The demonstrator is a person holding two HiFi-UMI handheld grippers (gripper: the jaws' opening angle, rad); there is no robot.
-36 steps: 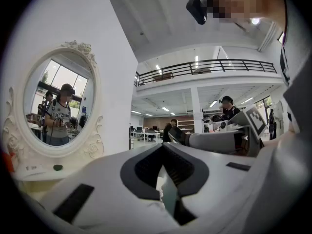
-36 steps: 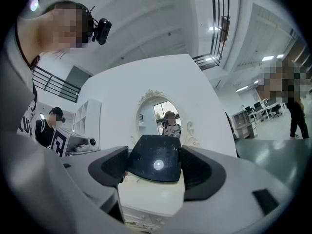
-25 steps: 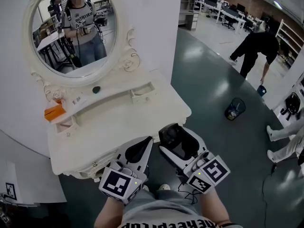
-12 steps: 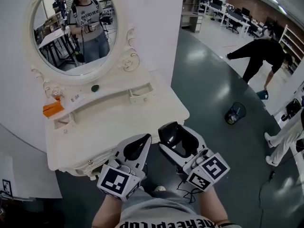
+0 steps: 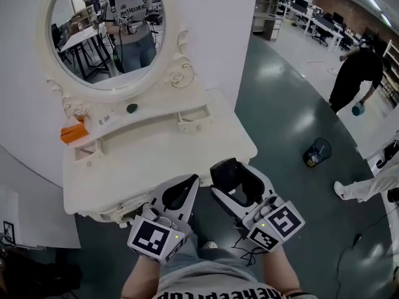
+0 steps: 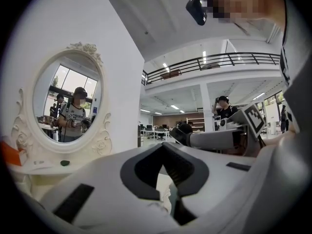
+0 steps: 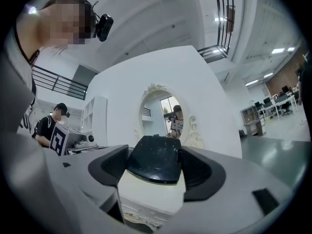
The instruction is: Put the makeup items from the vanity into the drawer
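Observation:
A white vanity [image 5: 156,161] stands in front of me under an oval mirror [image 5: 103,33]. On its shelf lie an orange box [image 5: 73,132], a small white item [image 5: 103,118] and a dark green piece [image 5: 131,108]. A small drawer [image 5: 194,118] in the shelf's right end stands slightly pulled out. My right gripper [image 5: 228,172] hovers by the vanity's front right edge, shut on a black makeup compact [image 7: 157,161]. My left gripper [image 5: 189,184] is beside it at the front edge, its jaws [image 6: 165,150] shut on nothing.
A second small drawer [image 5: 87,149] sits at the shelf's left end. On the grey floor to the right are a waste bin [image 5: 317,152], a person bending over [image 5: 355,67] and another person's legs [image 5: 374,182]. A white wall backs the vanity.
The head view has shifted, so the vanity sits a little further right and lower in frame. Both grippers hold nearly the same pose. The bending person has moved right.

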